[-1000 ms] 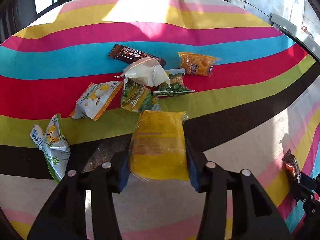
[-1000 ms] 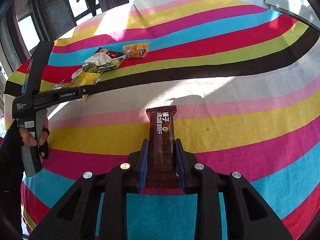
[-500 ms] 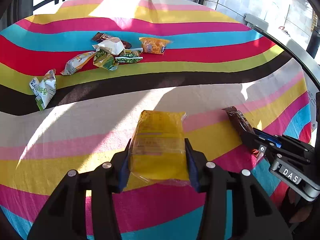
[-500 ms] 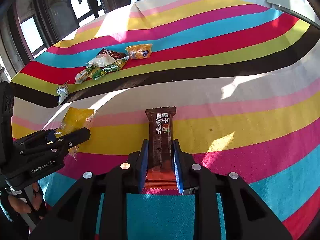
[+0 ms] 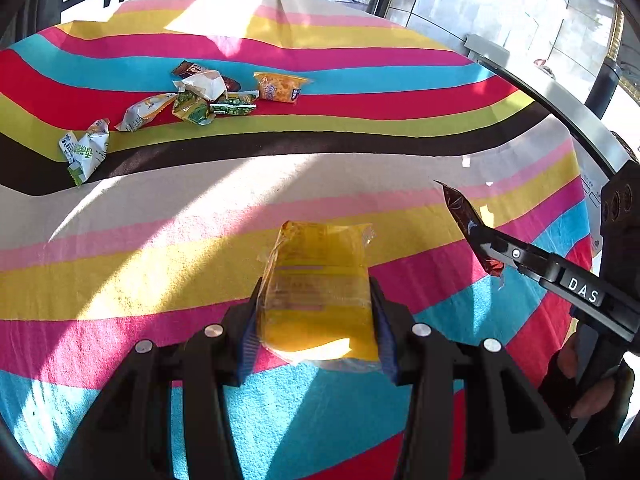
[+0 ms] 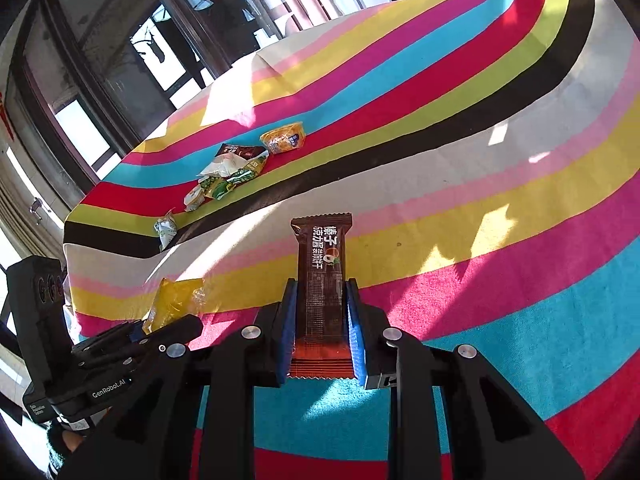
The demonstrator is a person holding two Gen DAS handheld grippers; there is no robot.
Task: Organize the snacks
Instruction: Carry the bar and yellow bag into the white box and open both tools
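Left claw (image 5: 316, 312) is clamped on a yellow snack pack (image 5: 320, 280), blue pads pressing both long sides; pack sticks out toward 12 o'clock, held above the striped cloth (image 5: 160, 248) on the desk. Its near end is washed out by sun glare, print on the wrapper too faint to read.

Right claw (image 6: 322, 320) is closed tight on a brown chocolate wafer bar (image 6: 322, 276), gripped at the lower half, top end pointing to 12. White characters on the wrapper show but are small; bar's crimped bottom edge sits between the pads.

In left wrist view the right claw comes in from 3 o'clock w/ the bar seen edge-on, only a thin dark sliver. A hand (image 5: 588, 384) on its handle is cut off at the frame edge around 4.

In right wrist view the left claw sits at 8 o'clock, yellow pack partly hidden behind its fingers.

Rest of the snacks: a loose pile (image 5: 200, 94) at 11 o'clock in left view, far across the cloth, well apart from both claws. An orange bag (image 5: 280, 87) lies just beside it, a white-green bag (image 5: 84, 150) off toward 10. Pile items overlap, so hard to tell them apart.
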